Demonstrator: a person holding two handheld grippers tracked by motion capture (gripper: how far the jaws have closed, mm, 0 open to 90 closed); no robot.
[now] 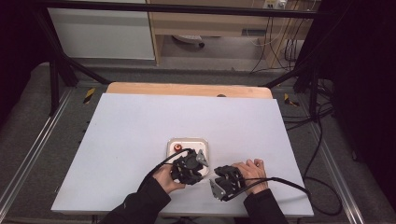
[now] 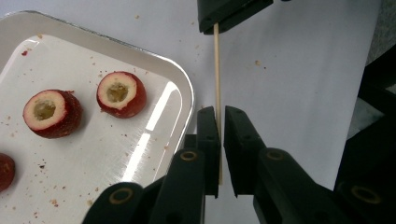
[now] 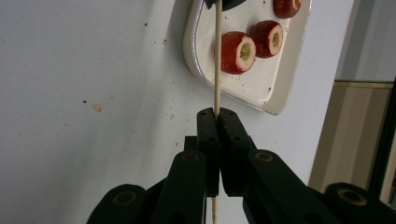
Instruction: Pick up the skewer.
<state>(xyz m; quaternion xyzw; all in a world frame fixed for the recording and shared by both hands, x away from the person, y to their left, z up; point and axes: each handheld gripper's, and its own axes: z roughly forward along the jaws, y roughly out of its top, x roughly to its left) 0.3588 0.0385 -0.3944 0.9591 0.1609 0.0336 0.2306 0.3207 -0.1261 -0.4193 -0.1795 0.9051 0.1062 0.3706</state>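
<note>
Evidently we have a thin wooden skewer (image 3: 217, 60) spanning between our two claws, held clear above the white surface (image 1: 130, 140). Right claw (image 3: 217, 112): jaws pressed fully together on the skewer, its tail poking out below them. Left claw (image 2: 218, 112): jaws nearly closed, a narrow gap showing, the stick running along the inner face of one jaw; whether it is truly pinched we cannot tell. The skewer looks light, stiff along its length but easy to snap if bent, and smooth enough to slide or roll in the pads. Best gripped near mid-length, square across the pads. Just left of the left claw sits a white tray (image 2: 177, 79) with cored red hawthorn fruits (image 2: 121, 93), soft and likely to split.
</note>
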